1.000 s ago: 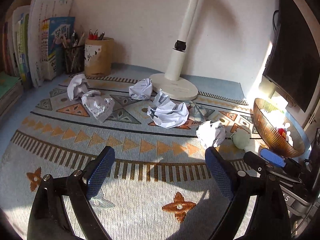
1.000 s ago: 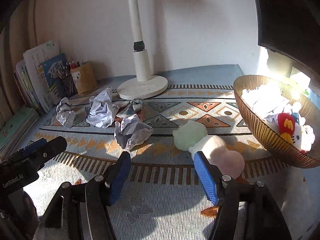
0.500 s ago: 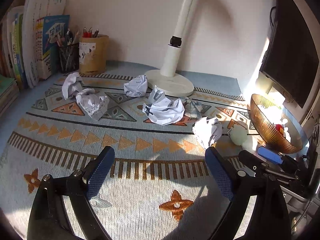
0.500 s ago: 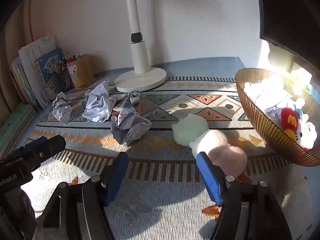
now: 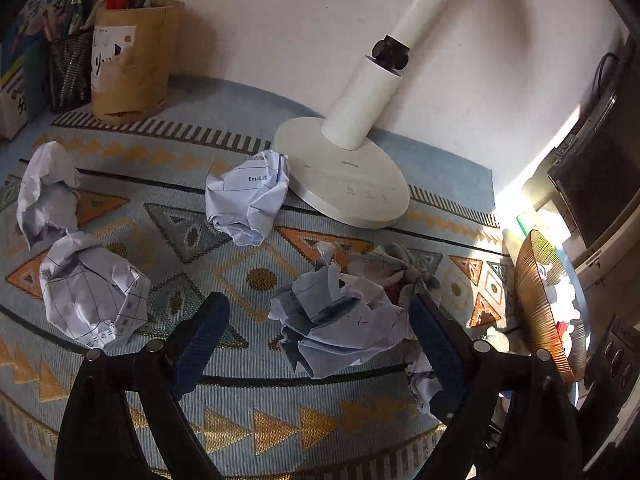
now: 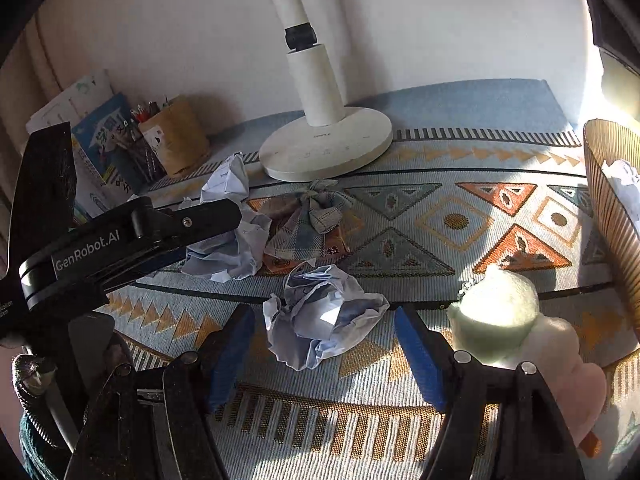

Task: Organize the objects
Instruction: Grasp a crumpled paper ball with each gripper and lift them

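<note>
Several crumpled paper balls lie on a patterned mat. My left gripper (image 5: 316, 320) is open, its blue pads on either side of one crumpled paper ball (image 5: 340, 320), apart from it. My right gripper (image 6: 324, 340) is open around another paper ball (image 6: 320, 320), not touching it. More paper balls lie at the left (image 5: 92, 304), far left (image 5: 44, 192) and by the lamp base (image 5: 248, 200). A plaid cloth pouch (image 6: 312, 220) lies behind the papers. A soft green and pink plush toy (image 6: 500, 312) lies right of my right gripper. The left gripper's arm (image 6: 120, 240) shows in the right wrist view.
A white lamp base (image 5: 344, 176) stands at the back. A brown pen holder (image 5: 128, 60) and books (image 6: 104, 136) stand at the back left. An amber ribbed bowl (image 5: 540, 312) holding paper and toys sits at the right, also in the right wrist view (image 6: 612, 208). A dark monitor (image 5: 600, 168) stands beyond it.
Both grippers moved forward and down toward the mat. Each now has a paper ball between its open fingers. The left gripper arm now crosses the right wrist view.
</note>
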